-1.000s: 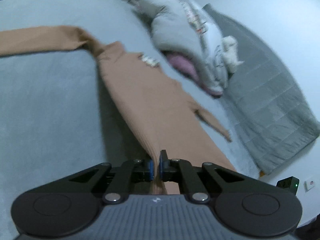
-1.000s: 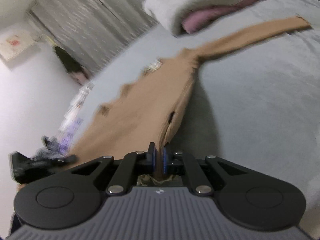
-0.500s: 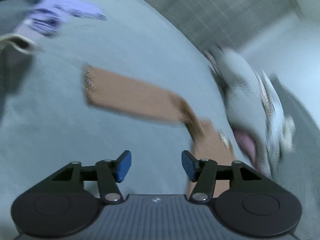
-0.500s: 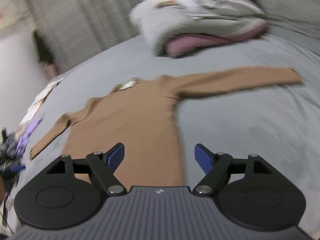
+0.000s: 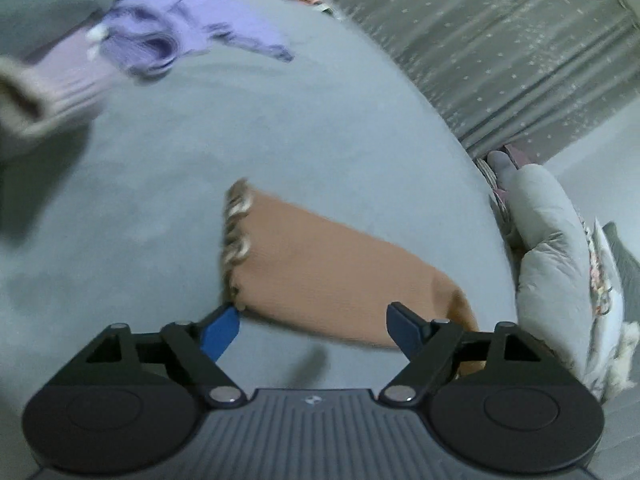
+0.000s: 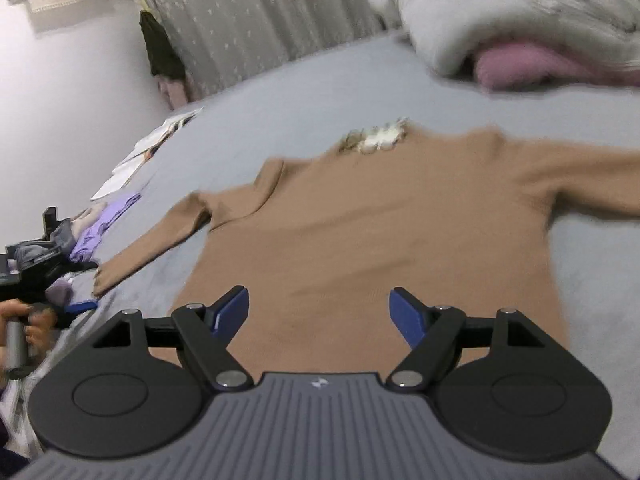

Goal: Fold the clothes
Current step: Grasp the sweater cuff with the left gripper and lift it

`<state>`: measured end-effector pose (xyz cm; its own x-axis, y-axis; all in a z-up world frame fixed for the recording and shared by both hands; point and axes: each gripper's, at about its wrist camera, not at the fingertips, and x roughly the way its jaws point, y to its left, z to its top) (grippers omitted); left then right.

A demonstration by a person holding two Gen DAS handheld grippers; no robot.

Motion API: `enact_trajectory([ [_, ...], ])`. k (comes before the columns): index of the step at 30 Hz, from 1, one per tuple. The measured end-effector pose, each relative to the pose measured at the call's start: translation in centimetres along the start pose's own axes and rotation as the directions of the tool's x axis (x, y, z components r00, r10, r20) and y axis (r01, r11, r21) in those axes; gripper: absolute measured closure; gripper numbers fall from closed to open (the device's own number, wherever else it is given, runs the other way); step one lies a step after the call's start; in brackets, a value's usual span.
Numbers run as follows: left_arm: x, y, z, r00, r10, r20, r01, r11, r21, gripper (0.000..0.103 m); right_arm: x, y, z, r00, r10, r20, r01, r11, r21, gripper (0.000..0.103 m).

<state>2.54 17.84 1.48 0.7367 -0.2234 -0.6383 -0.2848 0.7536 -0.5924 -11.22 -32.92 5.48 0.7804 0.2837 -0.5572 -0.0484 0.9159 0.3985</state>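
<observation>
I've got the brown sweater (image 6: pixel 392 236) lying flat on the grey bed (image 6: pixel 304 92), front up, both sleeves out to the sides. My right tool (image 6: pixel 318 312) hangs over its lower body w/ jaws spread, nothing pinched. My left tool (image 5: pixel 314 326) is over the left sleeve cuff (image 5: pixel 240 240), jaws opening, sleeve end lying under the gap, pads not pressing it. Purple clothes (image 5: pixel 168 40) sit further up the bed, blurred.

No readable text anywhere.
Only a small, wordless emblem showed on each gripper body; the wall hanging's marks were too blurred.
</observation>
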Motion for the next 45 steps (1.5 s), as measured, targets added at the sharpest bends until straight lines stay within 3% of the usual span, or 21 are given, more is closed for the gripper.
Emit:
enact_trajectory([
  [2,1.0,-0.6,0.0,0.999,-0.005,0.033,0.005,1.000,0.005,0.022,-0.2,0.6,0.3,1.000,-0.003,0.021,0.003,0.999,-0.036,0.025],
  [3,1.3,-0.9,0.0,0.999,-0.012,0.042,0.012,1.000,0.010,0.032,-0.4,0.8,0.5,1.000,-0.007,0.030,0.008,0.999,-0.053,0.025],
  [4,1.7,-1.3,0.0,0.999,-0.021,0.047,0.020,1.000,0.024,0.078,-0.6,0.8,0.7,0.999,-0.001,0.044,0.003,0.998,-0.058,0.025],
  [5,2.2,-1.7,0.0,0.999,-0.027,0.036,0.025,0.998,0.049,0.101,-0.9,0.7,0.9,0.999,0.007,0.053,-0.004,0.999,-0.051,0.025],
  [7,2.6,-1.8,-0.2,0.999,-0.027,0.023,0.026,0.998,0.061,0.098,-1.2,0.2,1.1,0.998,0.013,0.063,-0.011,1.000,-0.027,0.025],
  [10,1.8,-0.8,0.8,0.997,-0.026,0.077,0.026,1.000,0.013,0.099,-1.6,-0.6,1.4,0.998,0.004,0.071,-0.004,1.000,0.004,0.025],
  [14,-0.7,1.0,3.0,0.977,-0.067,0.200,0.083,0.994,-0.069,0.099,-1.8,-0.9,1.3,0.996,0.014,0.085,-0.018,0.999,0.043,0.025],
  [20,-3.1,1.7,5.0,0.954,-0.102,0.283,0.137,0.985,-0.106,0.099,-2.0,-1.2,1.1,0.995,0.026,0.099,-0.035,0.995,0.088,0.025],
  [26,-3.7,2.6,6.5,0.932,-0.146,0.332,0.182,0.980,-0.080,0.099,-2.2,-1.8,1.1,0.989,0.071,0.133,-0.092,0.983,0.161,0.025],
  [31,-2.9,2.4,7.0,0.935,-0.159,0.317,0.187,0.980,-0.061,0.099,-1.6,-2.1,1.0,0.990,0.085,0.115,-0.106,0.977,0.187,0.025],
  [34,-2.1,2.1,8.0,0.928,-0.187,0.321,0.213,0.976,-0.048,0.099,-1.4,-1.9,0.9,0.990,0.085,0.113,-0.105,0.978,0.180,0.025],
  [36,-2.0,1.1,9.3,0.914,-0.227,0.337,0.237,0.971,0.013,0.099,-1.5,-1.8,1.1,0.989,0.082,0.121,-0.102,0.980,0.172,0.025],
  [39,-3.1,0.0,9.9,0.877,-0.322,0.357,0.312,0.946,0.086,0.099,-1.6,-1.8,1.2,0.988,0.075,0.137,-0.097,0.982,0.160,0.025],
  [41,-3.5,0.4,9.5,0.873,-0.350,0.339,0.340,0.936,0.093,0.099,-1.0,-1.9,1.2,0.989,0.077,0.124,-0.097,0.982,0.162,0.025],
  [45,-2.7,3.1,8.6,0.928,-0.230,0.292,0.240,0.971,0.004,0.098,1.1,-1.4,1.0,0.994,0.080,0.067,-0.090,0.984,0.152,0.025],
])
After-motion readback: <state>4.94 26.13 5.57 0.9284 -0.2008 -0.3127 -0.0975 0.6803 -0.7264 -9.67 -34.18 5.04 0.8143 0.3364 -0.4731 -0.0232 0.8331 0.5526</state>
